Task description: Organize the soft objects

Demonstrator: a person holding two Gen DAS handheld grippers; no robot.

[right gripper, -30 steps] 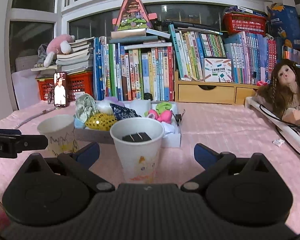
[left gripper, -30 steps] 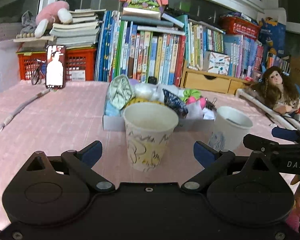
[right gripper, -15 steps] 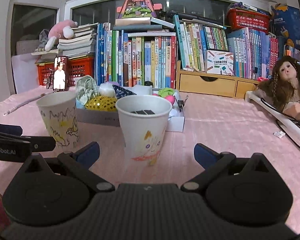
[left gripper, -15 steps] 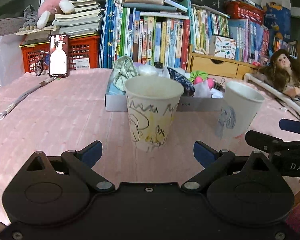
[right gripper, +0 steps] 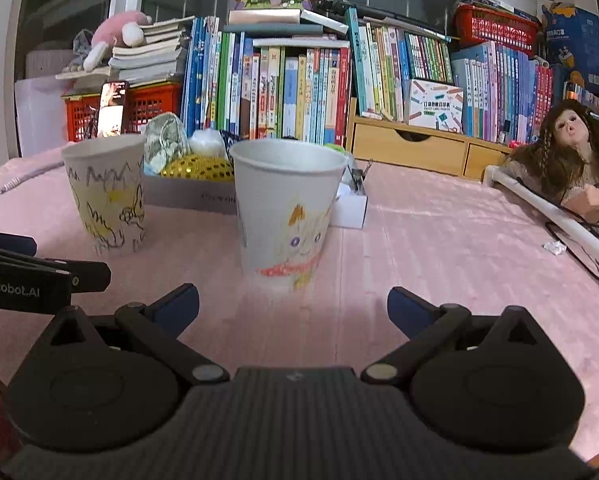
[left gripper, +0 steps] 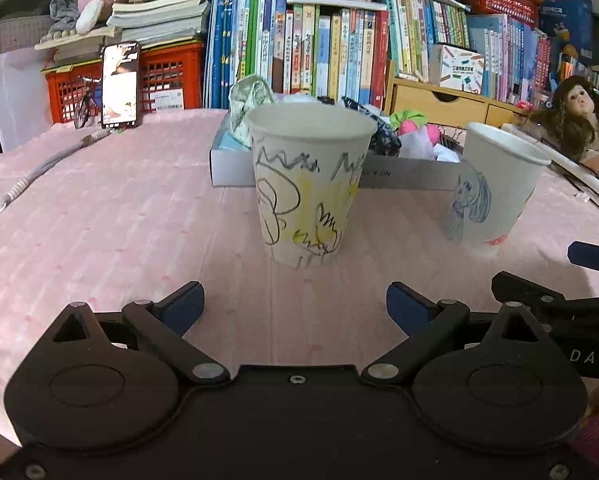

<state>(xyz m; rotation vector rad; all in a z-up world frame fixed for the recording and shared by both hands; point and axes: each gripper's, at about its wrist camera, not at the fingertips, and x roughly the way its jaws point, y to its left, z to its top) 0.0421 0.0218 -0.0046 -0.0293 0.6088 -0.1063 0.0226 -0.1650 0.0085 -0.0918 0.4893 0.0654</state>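
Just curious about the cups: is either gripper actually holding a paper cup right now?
No: the left gripper and right gripper are both open, with the scribbled cup and the other cup standing free ahead.

We see 2 matt paper cups: the scribbled cup [left gripper: 309, 184] bears waxy crayon lines in black and yellow, and the second cup [right gripper: 285, 208] has a smooth white wall with a crayon face. The tabletop [left gripper: 119, 220] is covered in pink cloth with a soft, ribbed weave. Behind the cups, a shallow box [left gripper: 403, 178] looks like smooth grey cardboard and holds crumpled fabric pieces [left gripper: 251, 100]; one yellow piece [right gripper: 197, 168] glitters like sequins. The left tongs [left gripper: 295, 306] and right tongs [right gripper: 293, 308] are matt black plastic with shiny metal rivets and blue rubbery pads [left gripper: 183, 306]. The drawer unit [right gripper: 415, 148] is pale, smooth wood.
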